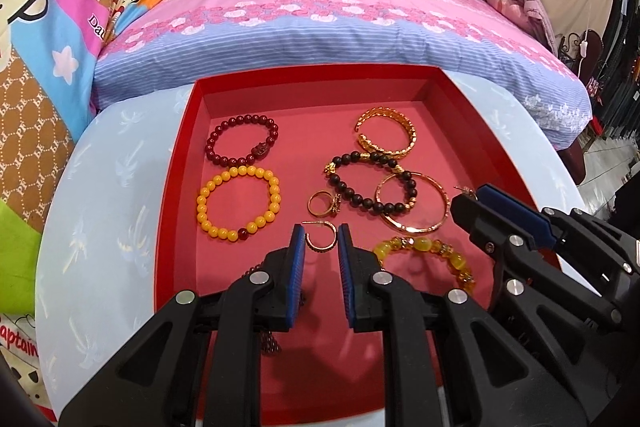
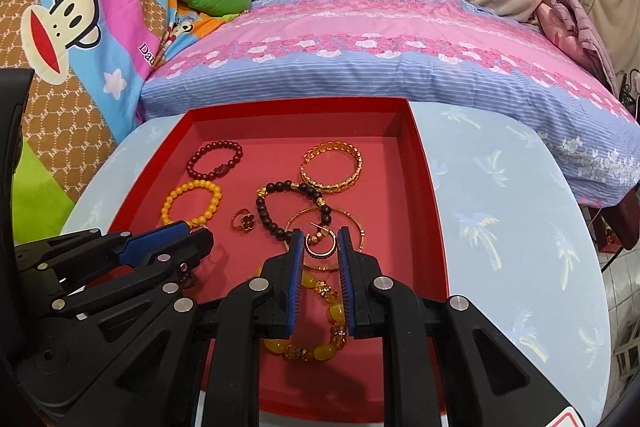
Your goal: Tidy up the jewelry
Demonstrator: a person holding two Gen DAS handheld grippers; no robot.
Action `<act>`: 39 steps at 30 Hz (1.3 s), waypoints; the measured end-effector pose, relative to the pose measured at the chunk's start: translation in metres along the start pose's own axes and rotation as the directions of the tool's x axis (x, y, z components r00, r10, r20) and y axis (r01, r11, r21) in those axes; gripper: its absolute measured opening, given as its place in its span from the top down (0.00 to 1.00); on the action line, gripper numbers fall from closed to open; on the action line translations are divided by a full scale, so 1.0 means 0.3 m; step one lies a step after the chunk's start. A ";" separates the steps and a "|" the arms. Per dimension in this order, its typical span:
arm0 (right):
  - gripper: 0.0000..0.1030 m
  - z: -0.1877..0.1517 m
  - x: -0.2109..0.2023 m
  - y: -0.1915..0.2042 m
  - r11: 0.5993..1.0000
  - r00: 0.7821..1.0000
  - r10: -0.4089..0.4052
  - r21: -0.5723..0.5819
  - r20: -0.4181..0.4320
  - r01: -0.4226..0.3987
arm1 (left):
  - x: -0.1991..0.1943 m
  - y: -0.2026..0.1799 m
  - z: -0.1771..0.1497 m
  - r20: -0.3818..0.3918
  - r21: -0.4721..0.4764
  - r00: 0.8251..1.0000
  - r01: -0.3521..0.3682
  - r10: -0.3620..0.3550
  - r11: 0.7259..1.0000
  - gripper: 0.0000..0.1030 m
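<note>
Left wrist view shows the left gripper [image 1: 321,235] with jaws clamped on a gold hoop earring [image 1: 320,241] above the red tray's [image 1: 176,163] near edge, while the right gripper [image 2: 320,241] grips another hoop [image 2: 319,245].

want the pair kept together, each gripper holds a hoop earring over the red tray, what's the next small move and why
Probably lower both to the bare far floor of the red tray and release side by side: the left gripper and right gripper each pinch one hoop earring, and the nearer floor is crowded.
</note>
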State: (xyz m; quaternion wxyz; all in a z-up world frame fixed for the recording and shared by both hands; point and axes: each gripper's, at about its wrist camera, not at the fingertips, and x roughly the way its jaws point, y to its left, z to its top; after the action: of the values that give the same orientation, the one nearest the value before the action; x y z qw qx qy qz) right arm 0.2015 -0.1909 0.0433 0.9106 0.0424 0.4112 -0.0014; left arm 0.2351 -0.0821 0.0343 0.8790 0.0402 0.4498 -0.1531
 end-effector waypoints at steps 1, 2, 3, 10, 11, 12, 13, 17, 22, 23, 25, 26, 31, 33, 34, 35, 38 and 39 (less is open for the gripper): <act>0.84 0.001 0.007 -0.002 1.000 1.000 0.000 0.002 -0.003 0.000 | 0.007 0.001 0.002 -0.002 0.000 1.000 -0.001 0.001 1.000 0.84; 0.84 0.001 0.012 -0.004 1.000 1.000 0.000 0.003 -0.005 0.000 | 0.012 0.001 0.004 -0.003 0.001 1.000 -0.002 0.002 1.000 0.84; 0.84 0.001 0.019 -0.005 1.000 1.000 0.000 0.003 -0.007 0.000 | 0.018 0.002 0.004 -0.005 0.001 1.000 -0.003 0.003 1.000 0.84; 0.84 0.000 0.047 -0.006 1.000 1.000 -0.012 -0.001 -0.017 0.012 | 0.040 0.000 0.001 -0.004 0.006 1.000 -0.021 0.021 1.000 0.84; 0.84 -0.002 0.046 -0.006 1.000 1.000 -0.014 0.000 -0.013 0.014 | 0.041 0.000 0.000 -0.005 0.006 1.000 -0.020 0.020 1.000 0.82; 0.83 -0.003 0.045 -0.007 1.000 1.000 -0.014 -0.001 -0.012 0.014 | 0.042 0.001 0.000 -0.005 0.005 1.000 -0.022 0.022 1.000 0.79; 0.82 -0.003 0.044 -0.006 1.000 1.000 -0.013 -0.001 -0.012 0.013 | 0.040 0.001 -0.002 -0.002 0.004 1.000 -0.027 0.027 1.000 0.73; 0.80 -0.005 0.037 0.000 1.000 1.000 -0.019 -0.004 -0.008 0.019 | 0.029 0.001 -0.006 0.011 0.003 0.999 -0.049 0.049 0.999 0.65; 0.79 -0.007 0.007 0.004 1.000 1.000 -0.022 -0.008 0.001 0.022 | -0.001 -0.001 -0.011 0.023 0.004 0.998 -0.056 0.056 0.998 0.64; 0.79 -0.009 -0.003 0.006 1.000 1.000 -0.024 -0.011 0.005 0.024 | -0.009 -0.002 -0.013 0.026 0.004 0.998 -0.058 0.057 0.998 0.63; 0.79 -0.011 -0.020 0.012 0.999 0.999 -0.030 -0.017 0.012 0.030 | -0.025 -0.003 -0.019 0.032 0.003 0.998 -0.062 0.062 0.998 0.62; 0.79 -0.013 -0.028 0.015 0.999 0.999 -0.033 -0.020 0.015 0.034 | -0.033 -0.004 -0.022 0.036 0.003 0.997 -0.065 0.065 0.998 0.61; 0.71 -0.030 -0.087 0.022 0.998 0.998 -0.059 -0.028 0.037 0.060 | -0.087 -0.007 -0.044 0.057 -0.003 0.995 -0.080 0.080 0.997 0.57; 0.66 -0.037 -0.113 0.018 0.998 0.997 -0.064 -0.022 0.046 0.065 | -0.111 -0.005 -0.054 0.064 -0.010 0.995 -0.080 0.080 0.997 0.55; 0.64 -0.042 -0.124 0.016 0.998 0.997 -0.066 -0.018 0.049 0.067 | -0.121 -0.005 -0.059 0.067 -0.012 0.994 -0.081 0.081 0.997 0.53; 0.63 -0.049 -0.140 0.013 0.998 0.996 -0.066 -0.013 0.054 0.067 | -0.134 -0.005 -0.066 0.072 -0.014 0.994 -0.082 0.083 0.997 0.51; 0.60 -0.070 -0.175 0.011 0.998 0.996 -0.069 -0.003 0.060 0.070 | -0.170 -0.010 -0.089 0.082 -0.016 0.992 -0.093 0.094 0.996 0.47; 0.59 -0.077 -0.185 0.012 0.997 0.996 -0.071 0.000 0.062 0.071 | -0.180 -0.011 -0.096 0.085 -0.016 0.992 -0.096 0.097 0.995 0.46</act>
State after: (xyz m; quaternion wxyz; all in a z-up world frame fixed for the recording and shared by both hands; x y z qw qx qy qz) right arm 0.1476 -0.1875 0.0702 0.9223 0.0264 0.3839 -0.0346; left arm 0.1819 -0.0667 0.0608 0.9040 0.0501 0.4103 -0.1091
